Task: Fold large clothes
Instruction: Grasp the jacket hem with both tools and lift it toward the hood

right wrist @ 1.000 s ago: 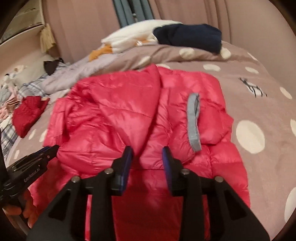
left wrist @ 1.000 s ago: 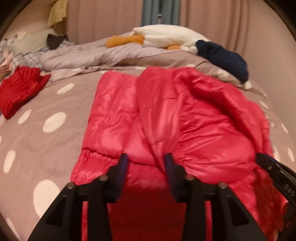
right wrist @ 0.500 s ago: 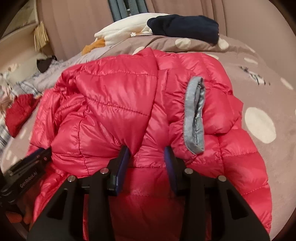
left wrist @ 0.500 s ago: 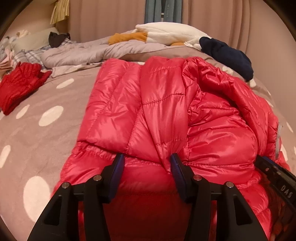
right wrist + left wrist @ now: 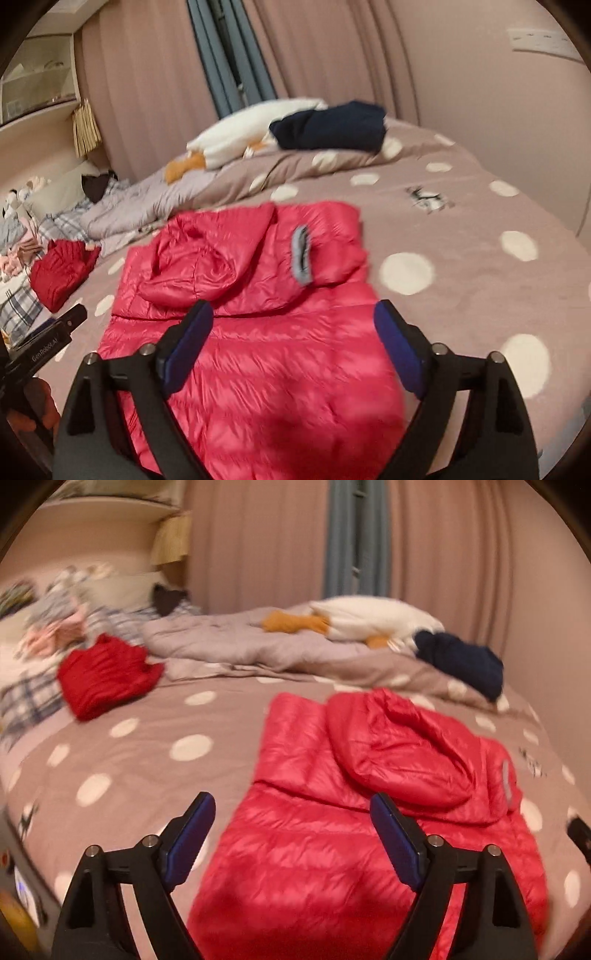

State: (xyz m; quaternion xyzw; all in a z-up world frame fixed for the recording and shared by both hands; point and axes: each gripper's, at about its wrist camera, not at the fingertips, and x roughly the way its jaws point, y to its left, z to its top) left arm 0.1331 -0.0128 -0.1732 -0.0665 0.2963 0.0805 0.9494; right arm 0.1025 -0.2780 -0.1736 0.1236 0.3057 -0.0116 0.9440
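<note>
both the left gripper (image 5: 291,834) and right gripper (image 5: 291,341), clamped on the red down jacket (image 5: 258,314) half a second ago, now stand apart and empty above it; the jacket lies folded mid-frame on the polka-dot bed (image 5: 480,229), fold likely complete.

jacket (image 5: 369,830) 1 | grippers 2: left (image 5: 291,834), right (image 5: 293,345) | red knit (image 5: 105,675) 1 | navy garment (image 5: 328,127) 1 | bed (image 5: 480,229) 1

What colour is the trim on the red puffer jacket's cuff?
Grey. The cuff trim on the red puffer jacket shows best in the right wrist view.
</note>
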